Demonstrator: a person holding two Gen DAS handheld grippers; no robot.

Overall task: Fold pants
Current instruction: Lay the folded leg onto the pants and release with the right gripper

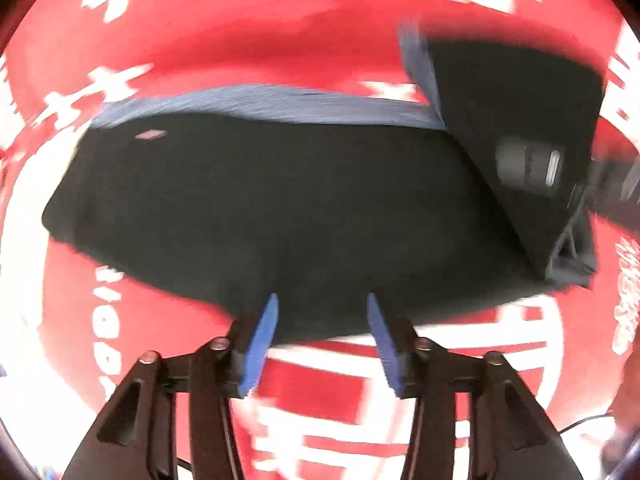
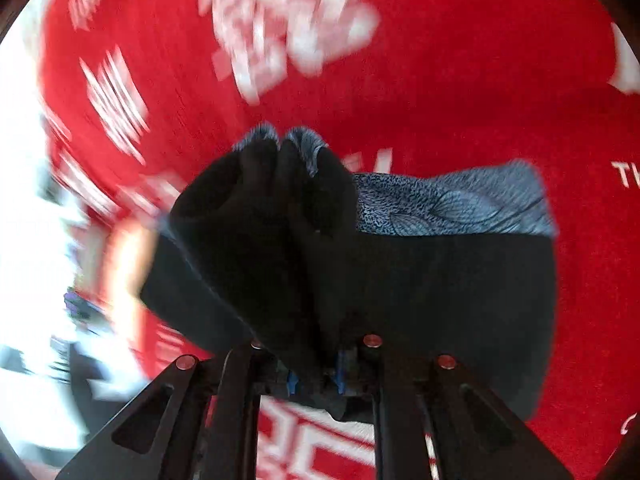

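While the right tongs (image 2: 314, 380) clench a lifted pants (image 1: 280, 208) end, the pants run crosswise just beyond the released left tongs (image 1: 322, 312), nearer them.

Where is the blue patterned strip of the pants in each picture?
Left wrist: the blue patterned strip runs along the far edge of the black pants, above the open left tool.
Right wrist: the strip lies right of centre, beside the fabric bunched in the right tool.
Shared landmark: the red printed cloth underneath.
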